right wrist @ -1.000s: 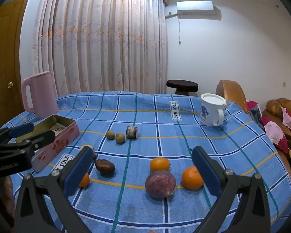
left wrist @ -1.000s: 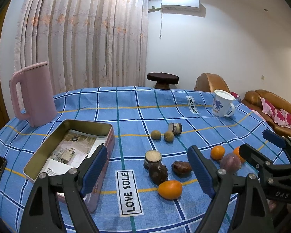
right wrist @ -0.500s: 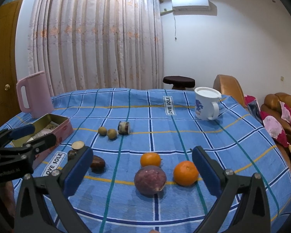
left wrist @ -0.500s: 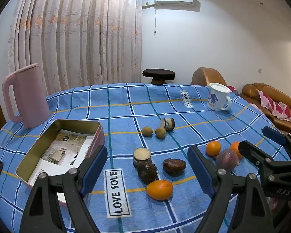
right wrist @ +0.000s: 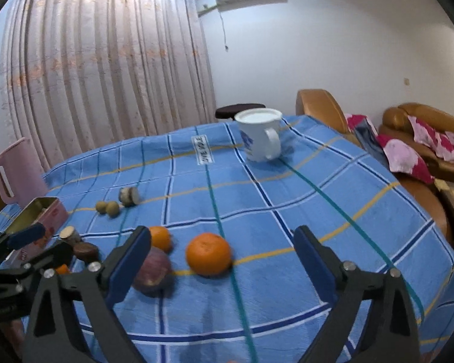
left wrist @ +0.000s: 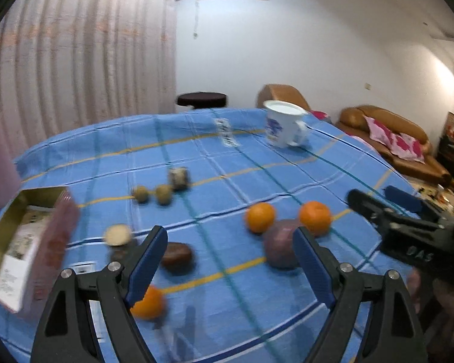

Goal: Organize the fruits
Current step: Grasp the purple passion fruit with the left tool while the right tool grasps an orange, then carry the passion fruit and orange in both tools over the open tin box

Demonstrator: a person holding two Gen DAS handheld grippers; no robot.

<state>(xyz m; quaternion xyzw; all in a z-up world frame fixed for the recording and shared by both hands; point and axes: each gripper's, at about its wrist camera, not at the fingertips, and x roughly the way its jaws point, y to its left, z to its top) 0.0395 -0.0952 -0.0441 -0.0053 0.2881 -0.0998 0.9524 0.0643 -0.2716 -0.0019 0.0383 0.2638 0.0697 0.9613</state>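
While every fruit lies loose on the desk point(right wrist: 287, 211) and the tin point(left wrist: 18, 236) holds none, left gripper point(left wrist: 227, 260) fingers stand apart and empty, right gripper point(right wrist: 224, 263) fingers are closing, empty, with an orange point(right wrist: 208, 253) just ahead between them.

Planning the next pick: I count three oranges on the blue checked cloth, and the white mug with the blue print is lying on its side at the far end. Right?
Not quite. The white mug stands upright, its open rim facing up, as the right wrist view shows. The rest holds: three oranges lie on the blue checked cloth, two beside the purple fruit and one nearer the metal tin, seen in the left wrist view.
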